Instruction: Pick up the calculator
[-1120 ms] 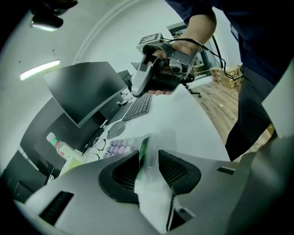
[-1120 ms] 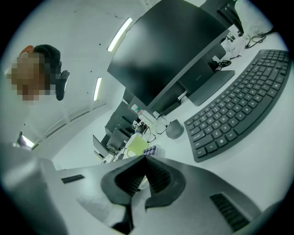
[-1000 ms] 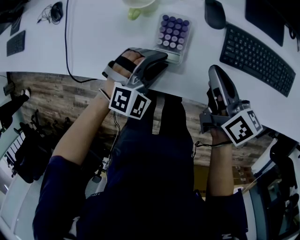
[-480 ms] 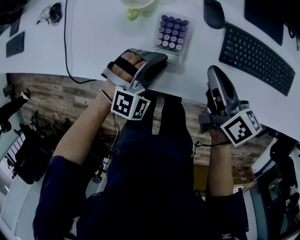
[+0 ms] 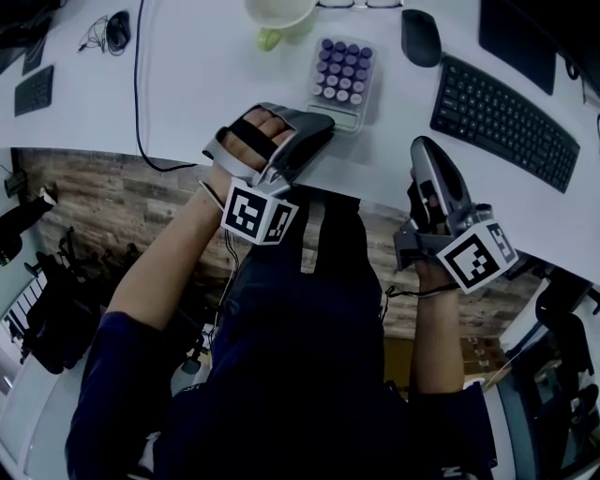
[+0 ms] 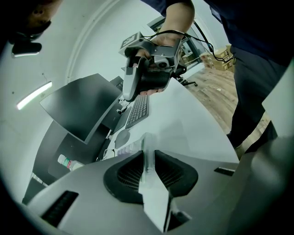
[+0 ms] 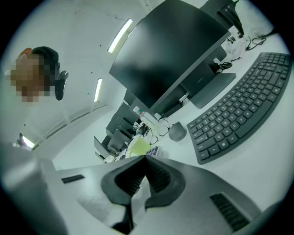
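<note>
Big white desk (image 5: 187, 75) takes up most of it, with a dark monitor (image 7: 170, 59) at the back and a curved black keyboard (image 5: 502, 122) over on the person's right. Both hands hold grippers at the near edge. The left gripper (image 6: 148, 148) is angled down at the desk and its jaws are closing, with the pads already on either side of the calculator's near edge. That edge shows as a thin plate standing between them. The right gripper (image 7: 146, 157) hangs over the desk edge just short of the keyboard, with its tips pressed together and nothing in them.

A pale green mug (image 5: 277, 14) sits close behind the calculator's far left corner, not touching it. The calculator (image 5: 341, 70) itself, the one with purple keys, lies flat between the mug and a dark mouse (image 5: 421, 37). A thin black cable (image 5: 141, 94) runs off the desk well to the left. A pair of glasses (image 7: 161, 128) lies back near the monitor.
</note>
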